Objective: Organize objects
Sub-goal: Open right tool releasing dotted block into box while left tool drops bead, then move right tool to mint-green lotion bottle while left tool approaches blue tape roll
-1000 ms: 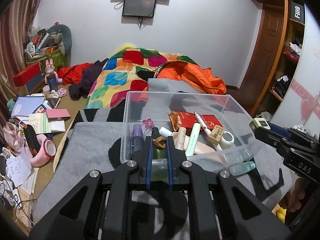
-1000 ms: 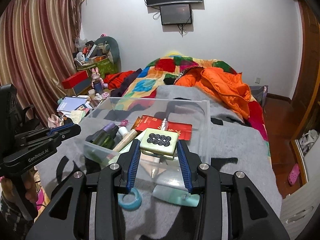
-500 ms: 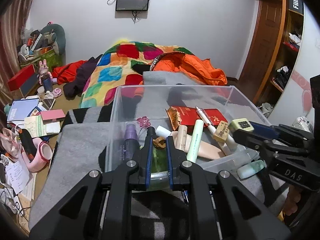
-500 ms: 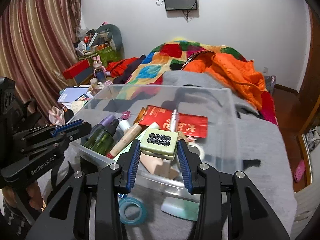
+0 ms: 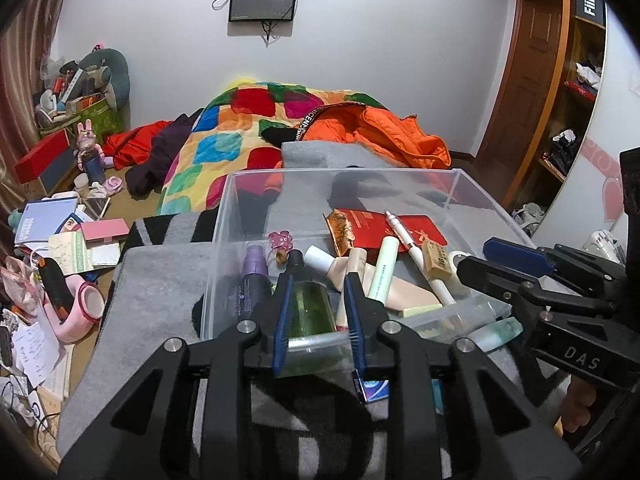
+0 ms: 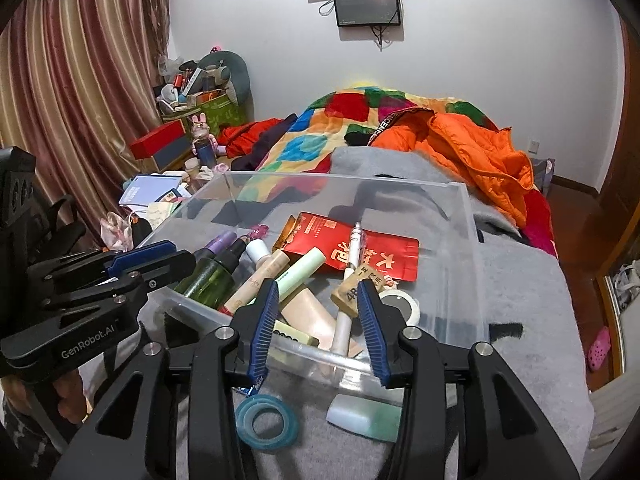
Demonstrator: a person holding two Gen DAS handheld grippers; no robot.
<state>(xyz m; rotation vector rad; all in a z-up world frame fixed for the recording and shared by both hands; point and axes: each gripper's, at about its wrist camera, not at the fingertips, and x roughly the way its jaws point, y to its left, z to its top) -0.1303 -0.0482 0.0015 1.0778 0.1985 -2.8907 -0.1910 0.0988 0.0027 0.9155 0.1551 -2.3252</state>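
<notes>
left gripper (image 5: pixel 316 280) jaws opening, green bottle (image 5: pixel 312 312) between | right gripper (image 6: pixel 316 292) jaws opening, empty | tape (image 6: pixel 267 421) only in right view | bin (image 6: pixel 460 216)

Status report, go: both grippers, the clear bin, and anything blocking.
Left gripper opening off green bottle. Right gripper opening, empty. Clear bin crowded. Blue tape ring and pale green piece outside, nothing blocking.
</notes>
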